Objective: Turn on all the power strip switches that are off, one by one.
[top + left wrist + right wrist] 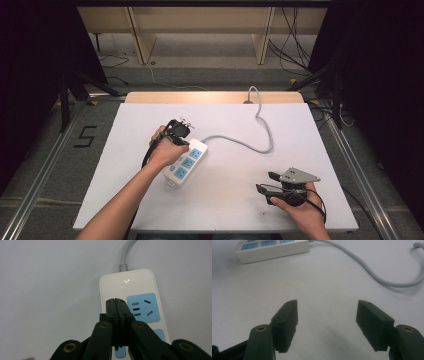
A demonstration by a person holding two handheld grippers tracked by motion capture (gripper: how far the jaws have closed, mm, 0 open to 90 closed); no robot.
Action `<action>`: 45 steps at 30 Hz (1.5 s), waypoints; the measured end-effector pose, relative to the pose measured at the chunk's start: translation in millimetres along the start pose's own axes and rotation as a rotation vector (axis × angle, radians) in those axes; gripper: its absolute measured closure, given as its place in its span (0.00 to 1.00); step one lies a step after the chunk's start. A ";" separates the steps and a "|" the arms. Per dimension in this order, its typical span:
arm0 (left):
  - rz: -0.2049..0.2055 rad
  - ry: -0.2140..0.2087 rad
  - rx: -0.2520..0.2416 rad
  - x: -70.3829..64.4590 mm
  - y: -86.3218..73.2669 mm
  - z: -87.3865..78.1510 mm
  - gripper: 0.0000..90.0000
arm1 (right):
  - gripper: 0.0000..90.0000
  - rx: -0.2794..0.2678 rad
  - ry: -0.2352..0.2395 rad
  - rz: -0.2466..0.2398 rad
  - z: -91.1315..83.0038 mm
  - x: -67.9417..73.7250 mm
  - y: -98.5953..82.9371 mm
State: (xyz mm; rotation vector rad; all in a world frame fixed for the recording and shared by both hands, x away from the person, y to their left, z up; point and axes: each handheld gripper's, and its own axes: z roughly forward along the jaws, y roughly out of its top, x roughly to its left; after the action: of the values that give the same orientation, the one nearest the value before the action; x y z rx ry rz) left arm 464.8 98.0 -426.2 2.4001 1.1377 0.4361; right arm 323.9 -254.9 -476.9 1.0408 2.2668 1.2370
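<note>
A white power strip (185, 162) with blue sockets lies left of the table's middle, and its grey cable (240, 142) runs off to the back edge. My left gripper (184, 139) is over the strip's cable end. In the left gripper view the strip (130, 285) and cable (125, 252) lie under my left gripper (115, 301), whose jaws are pressed together with nothing visible between them. Near the front right, my right gripper (265, 182) rests low with its jaws wide apart. In the right gripper view my right gripper (327, 312) is empty, with the strip (272, 248) and cable (367, 270) beyond it.
The white tabletop (150, 200) is bare around the strip. The cable loops across the back right part of the table (265, 120) and drops over the far edge. Metal rails and floor cables surround the table.
</note>
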 end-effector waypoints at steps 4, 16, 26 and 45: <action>0.004 -0.002 -0.004 -1.4 -0.8 -3.9 1.00 | 0.39 0.001 0.001 -0.001 0.2 0.0 -0.1; 0.014 -0.008 -0.003 -5.8 -3.0 -10.2 0.99 | 0.39 0.001 0.001 -0.001 0.2 0.0 0.0; 0.018 -0.007 -0.004 -5.9 -5.5 -16.0 1.00 | 0.39 0.001 0.001 0.002 0.3 0.1 -0.1; 0.035 -0.012 -0.011 -8.1 -11.3 -26.7 0.99 | 0.39 0.001 -0.001 0.003 0.2 0.0 -0.1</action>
State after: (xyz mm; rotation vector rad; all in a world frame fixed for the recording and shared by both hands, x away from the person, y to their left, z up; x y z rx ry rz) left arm 440.3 104.9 -410.1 2.4131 1.0872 0.4373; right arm 324.0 -254.8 -477.1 1.0450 2.2663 1.2370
